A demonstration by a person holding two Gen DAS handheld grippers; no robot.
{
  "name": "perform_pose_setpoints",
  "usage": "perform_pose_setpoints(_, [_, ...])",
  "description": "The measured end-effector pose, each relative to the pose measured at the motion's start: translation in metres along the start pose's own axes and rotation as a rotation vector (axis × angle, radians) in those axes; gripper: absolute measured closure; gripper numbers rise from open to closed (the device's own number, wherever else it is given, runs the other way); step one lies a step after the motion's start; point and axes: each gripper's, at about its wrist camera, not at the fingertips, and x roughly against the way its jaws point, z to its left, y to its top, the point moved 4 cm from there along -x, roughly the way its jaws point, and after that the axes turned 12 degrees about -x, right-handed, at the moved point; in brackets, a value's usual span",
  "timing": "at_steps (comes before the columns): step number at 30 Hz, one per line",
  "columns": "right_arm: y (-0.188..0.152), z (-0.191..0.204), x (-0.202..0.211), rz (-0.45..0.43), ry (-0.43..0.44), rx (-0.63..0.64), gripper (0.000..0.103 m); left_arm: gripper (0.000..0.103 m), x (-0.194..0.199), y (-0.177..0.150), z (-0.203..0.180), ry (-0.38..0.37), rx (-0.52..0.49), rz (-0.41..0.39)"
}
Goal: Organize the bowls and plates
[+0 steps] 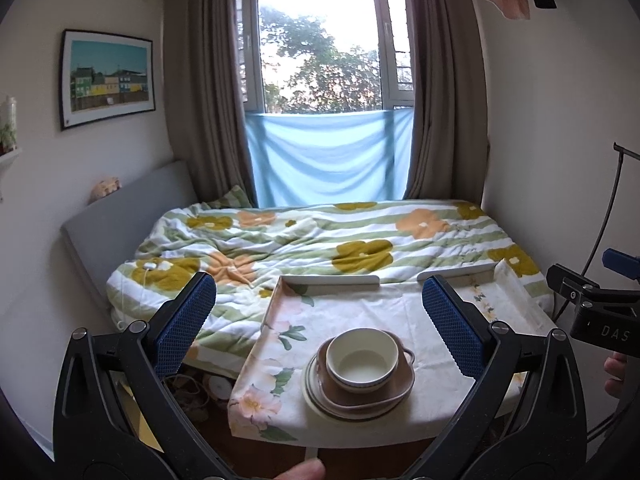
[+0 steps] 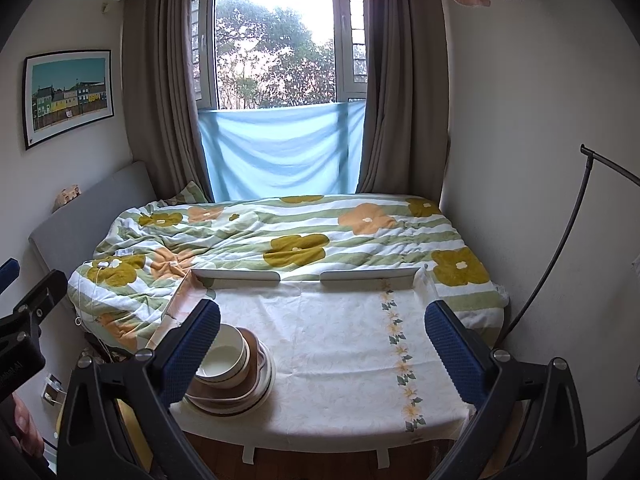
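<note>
Dishes nested in 1 stack, both grippers held back.
The bowl sits in the brown dish on the plate, compact and stable; left gripper and right gripper hover empty, fingers spread.

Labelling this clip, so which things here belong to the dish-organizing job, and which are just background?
Job: white bowl, brown dish, plate, table, left gripper, right gripper, both open.

Background: bed quilt, curtains, blue cloth, picture.
</note>
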Motion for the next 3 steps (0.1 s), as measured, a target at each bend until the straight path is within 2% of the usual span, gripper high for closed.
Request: perform_pose_setpoints(3, [-0.0042, -0.0009, -0.0078, 0.020, -0.012, -0.010, 0.001, 0.000, -0.0076, -0.0004, -0.0037, -0.020, -0.013, 0.000])
